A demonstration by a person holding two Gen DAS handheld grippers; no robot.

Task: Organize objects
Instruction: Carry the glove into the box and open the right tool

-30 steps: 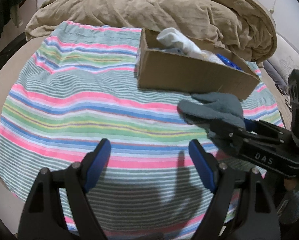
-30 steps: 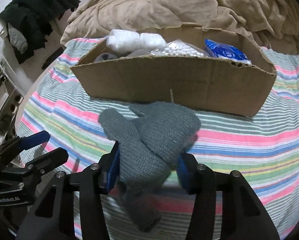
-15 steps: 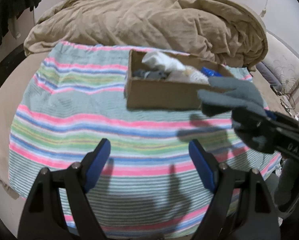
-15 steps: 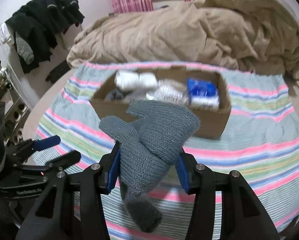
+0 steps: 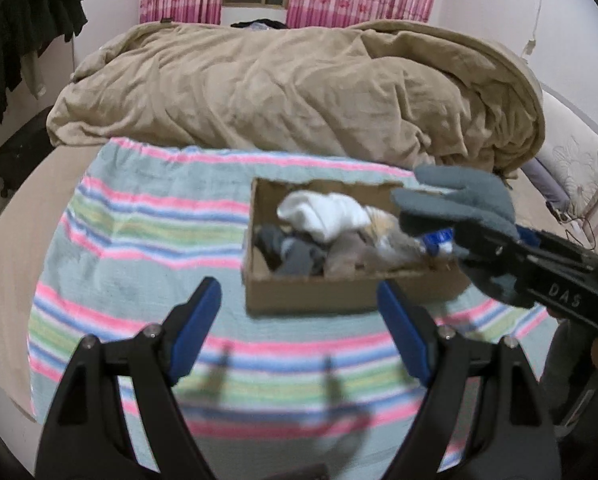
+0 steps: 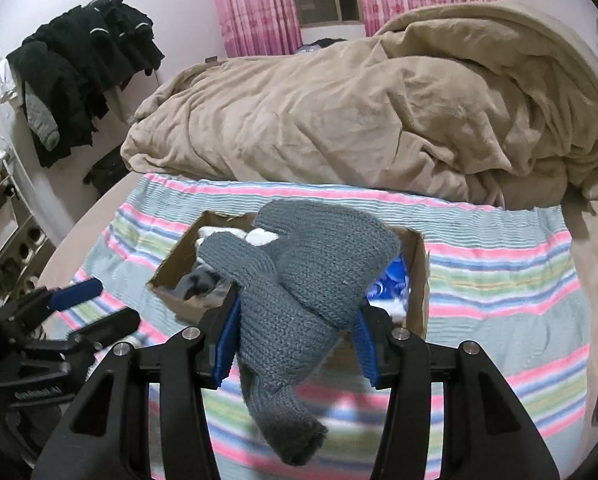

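Observation:
My right gripper [image 6: 295, 336] is shut on a grey knitted mitten [image 6: 299, 280] and holds it in the air above the near side of an open cardboard box [image 6: 417, 280]. In the left wrist view the mitten [image 5: 463, 204] hangs over the box's right end [image 5: 319, 300]. The box holds white [image 5: 323, 212] and grey socks [image 5: 295, 256], a bag and a blue packet [image 6: 391, 280]. My left gripper [image 5: 299, 328] is open and empty, above the striped cloth in front of the box; it also shows in the right wrist view [image 6: 91, 308].
The box sits on a striped cloth [image 5: 139, 232] on a bed. A bunched tan duvet [image 5: 291, 92] lies behind it. Dark clothes [image 6: 83, 68] hang at the far left by the wall. Pink curtains frame a window at the back.
My right gripper has lifted the mitten off the cloth and carried it up over the box. Both grippers have risen, so the box looks smaller and further below.

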